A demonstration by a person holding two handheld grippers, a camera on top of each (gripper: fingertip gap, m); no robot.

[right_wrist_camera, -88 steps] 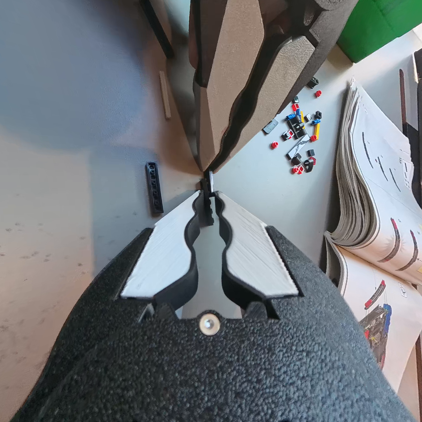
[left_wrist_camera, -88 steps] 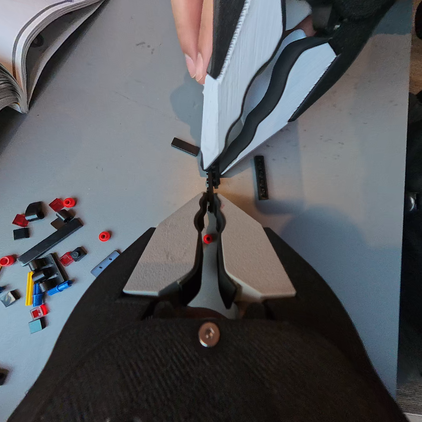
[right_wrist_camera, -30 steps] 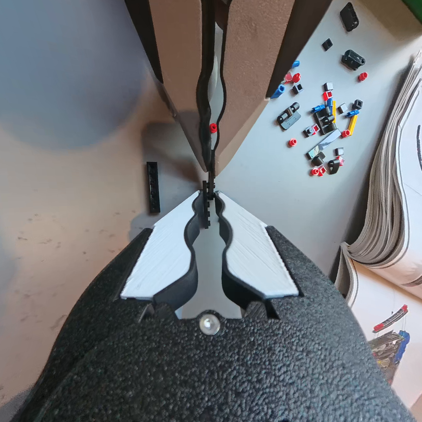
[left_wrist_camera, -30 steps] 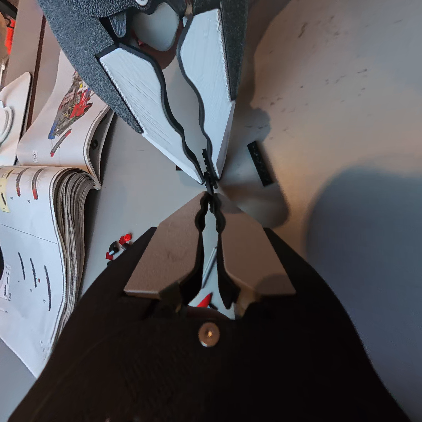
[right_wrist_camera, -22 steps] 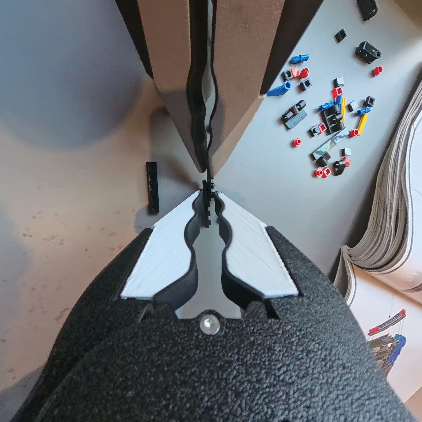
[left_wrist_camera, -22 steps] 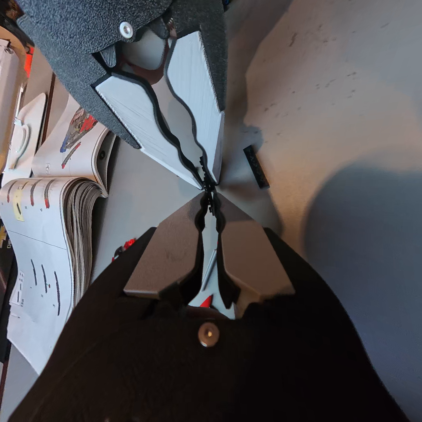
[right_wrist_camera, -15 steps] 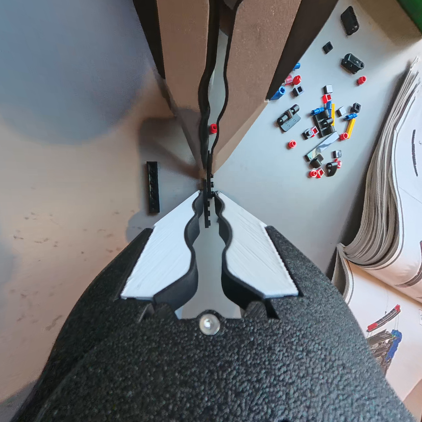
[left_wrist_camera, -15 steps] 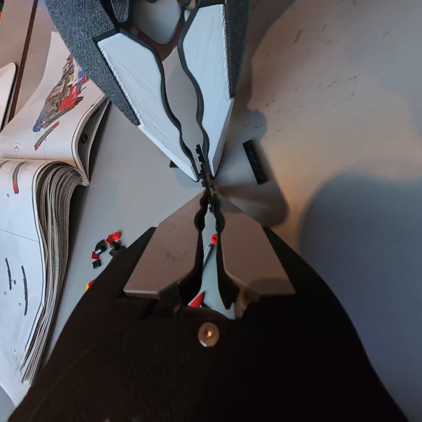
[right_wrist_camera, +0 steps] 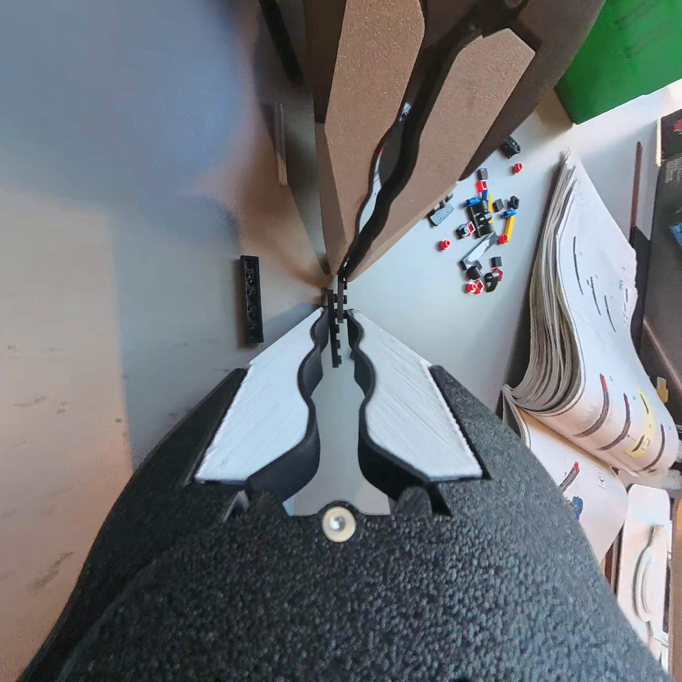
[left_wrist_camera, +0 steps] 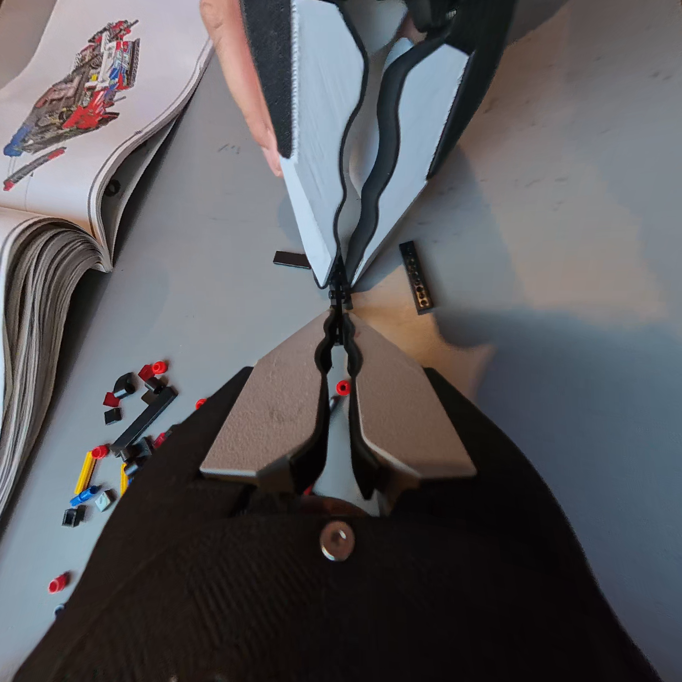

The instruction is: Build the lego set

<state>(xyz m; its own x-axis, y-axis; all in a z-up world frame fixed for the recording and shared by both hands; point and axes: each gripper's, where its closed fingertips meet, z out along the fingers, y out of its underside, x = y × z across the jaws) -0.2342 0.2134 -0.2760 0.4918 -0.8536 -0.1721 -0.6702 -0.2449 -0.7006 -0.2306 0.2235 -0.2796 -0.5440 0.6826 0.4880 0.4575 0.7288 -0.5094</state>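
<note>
The left gripper (left_wrist_camera: 337, 320) and right gripper (right_wrist_camera: 336, 313), each clamped on a thin black plate (right_wrist_camera: 335, 334), have swung round together – plates overlapping, just beside the loose black plate (right_wrist_camera: 251, 299) – apparently pressing on.

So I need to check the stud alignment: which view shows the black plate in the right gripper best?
The right wrist view: the black plate lies edge-on between the right gripper fingers, studs visible. The left wrist view shows only a thin dark sliver where both grippers meet.
</note>
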